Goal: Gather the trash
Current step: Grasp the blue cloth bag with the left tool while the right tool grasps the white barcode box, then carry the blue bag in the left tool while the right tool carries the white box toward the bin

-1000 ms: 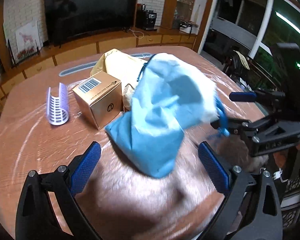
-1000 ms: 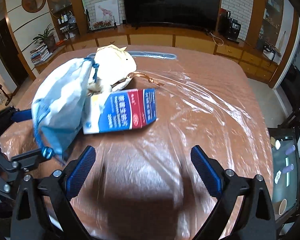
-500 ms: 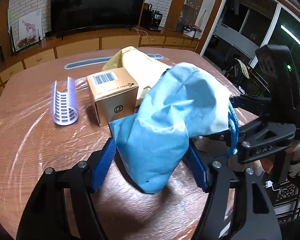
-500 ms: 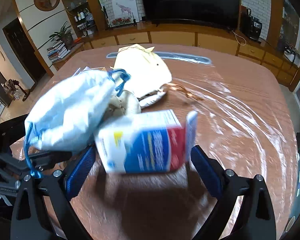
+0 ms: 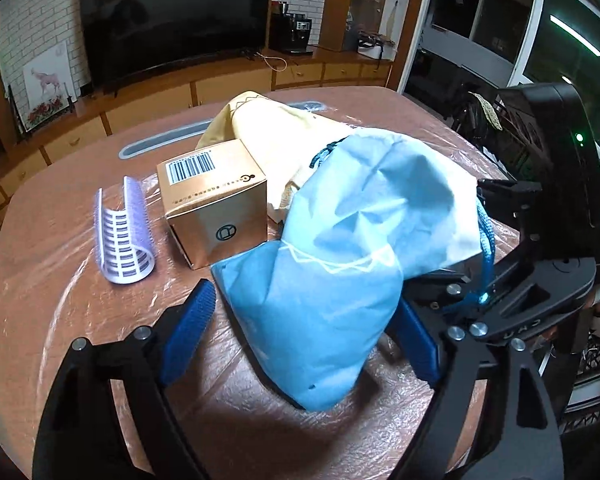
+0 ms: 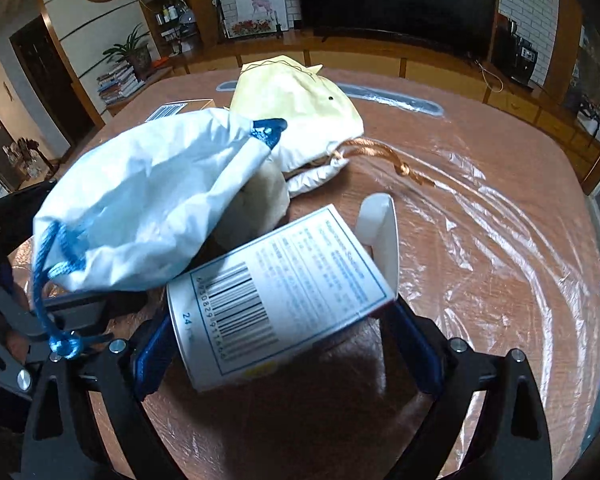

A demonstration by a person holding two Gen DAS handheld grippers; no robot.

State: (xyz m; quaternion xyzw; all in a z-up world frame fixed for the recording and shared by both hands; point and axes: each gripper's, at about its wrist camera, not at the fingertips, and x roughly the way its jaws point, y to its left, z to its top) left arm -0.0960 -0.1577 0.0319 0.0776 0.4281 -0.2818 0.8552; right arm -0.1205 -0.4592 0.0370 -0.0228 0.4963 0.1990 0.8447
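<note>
right gripper [image 6: 284,344] has its blue fingers [image 6: 152,356] clamped on either side of a milk carton [image 6: 284,288], barcode face up, lifted off the bench [image 6: 480,240] and tilted. left gripper [image 5: 300,332] sits around the bottom of a light blue drawstring bag [image 5: 340,264], but the left finger [image 5: 188,328] shows a gap to the cloth, so i can't tell if it's actually squeezing or just open around it. the bag's blue cord [image 6: 56,312] hangs down by the right gripper. behind it there's a pale yellow bag [image 6: 296,112] with a gold cord [image 6: 380,156], a gold box [image 5: 216,200] just beside the blue bag, and a purple ribbed plastic piece [image 5: 124,236] a bit further left. the bench is brown under clear plastic film.
</note>
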